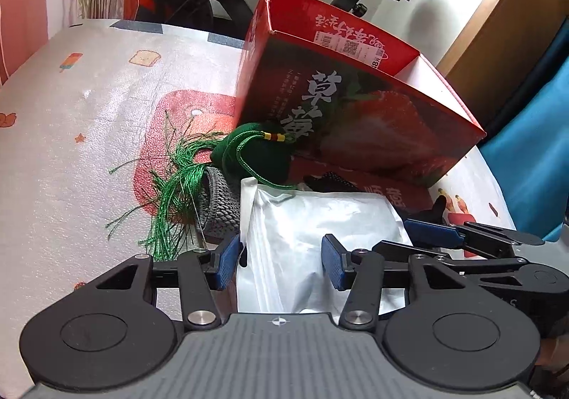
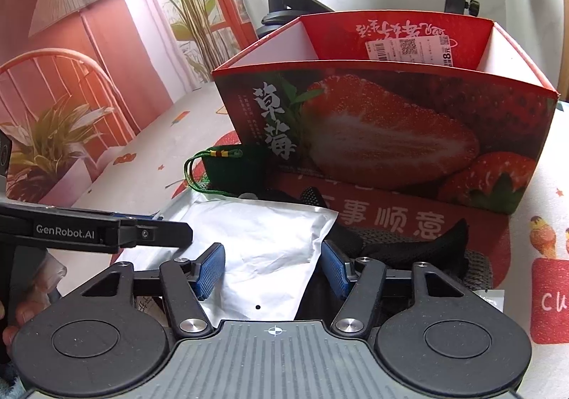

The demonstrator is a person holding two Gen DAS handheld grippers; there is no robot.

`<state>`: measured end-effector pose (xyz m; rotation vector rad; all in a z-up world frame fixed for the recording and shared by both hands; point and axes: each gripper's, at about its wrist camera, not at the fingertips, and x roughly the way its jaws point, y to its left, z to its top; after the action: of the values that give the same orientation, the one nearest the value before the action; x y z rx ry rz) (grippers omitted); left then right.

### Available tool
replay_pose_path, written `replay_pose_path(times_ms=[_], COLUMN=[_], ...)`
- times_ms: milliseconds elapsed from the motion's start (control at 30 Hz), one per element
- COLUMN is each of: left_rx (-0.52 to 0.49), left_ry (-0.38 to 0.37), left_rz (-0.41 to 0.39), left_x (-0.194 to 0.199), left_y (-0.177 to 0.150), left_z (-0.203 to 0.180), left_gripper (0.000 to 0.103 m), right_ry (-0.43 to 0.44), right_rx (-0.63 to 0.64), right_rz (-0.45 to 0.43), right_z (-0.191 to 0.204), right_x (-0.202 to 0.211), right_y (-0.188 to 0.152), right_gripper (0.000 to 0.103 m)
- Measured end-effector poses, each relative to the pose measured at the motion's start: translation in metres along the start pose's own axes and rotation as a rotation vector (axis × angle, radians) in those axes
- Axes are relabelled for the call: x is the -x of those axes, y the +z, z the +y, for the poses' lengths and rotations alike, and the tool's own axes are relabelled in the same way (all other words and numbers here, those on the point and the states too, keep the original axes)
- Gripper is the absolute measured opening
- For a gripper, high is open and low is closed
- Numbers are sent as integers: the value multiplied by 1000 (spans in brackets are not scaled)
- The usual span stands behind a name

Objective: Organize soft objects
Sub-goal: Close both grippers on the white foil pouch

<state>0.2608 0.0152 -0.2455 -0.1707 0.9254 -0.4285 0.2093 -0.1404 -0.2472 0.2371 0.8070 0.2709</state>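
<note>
Here, in the left wrist view, the left gripper (image 1: pixel 281 263) straddles the white pouch's (image 1: pixel 320 224) left edge, pads apart, just off it. In the right wrist view, the right gripper (image 2: pixel 274 269) brackets its right corner likewise. Best squeeze together, lift level, toward the red box (image 2: pixel 391 121).

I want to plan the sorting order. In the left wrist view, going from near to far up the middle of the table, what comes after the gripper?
Crinkled white plastic pouch → dark green tasselled fabric sachet → open red strawberry-print cardboard box.
</note>
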Motion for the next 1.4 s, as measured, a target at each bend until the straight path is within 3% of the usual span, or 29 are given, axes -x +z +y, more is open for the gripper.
replay_pose_path(times_ms=[200, 333, 433, 867, 1033, 1400], left_rx=[-19, -26, -23, -20, -21, -27], left_ry=[-9, 25, 33, 41, 38, 13], left_rz=[4, -6, -6, 25, 39, 28], left_x=[0, 3, 5, -1, -3, 4], left_y=[0, 4, 8, 5, 3, 0], left_z=[-4, -3, 1, 2, 0, -4], left_gripper=[53, 38, 34, 37, 44, 38], right_ry=[-11, -15, -13, -9, -12, 19], right_rx=[7, 17, 17, -1, 11, 1], right_rz=[8, 18, 24, 55, 59, 19], right_z=[-1, -1, -2, -4, -2, -1], right_x=[0, -1, -2, -4, -4, 5], right_y=[1, 0, 0, -1, -1, -2], right_gripper=[52, 51, 51, 51, 48, 44])
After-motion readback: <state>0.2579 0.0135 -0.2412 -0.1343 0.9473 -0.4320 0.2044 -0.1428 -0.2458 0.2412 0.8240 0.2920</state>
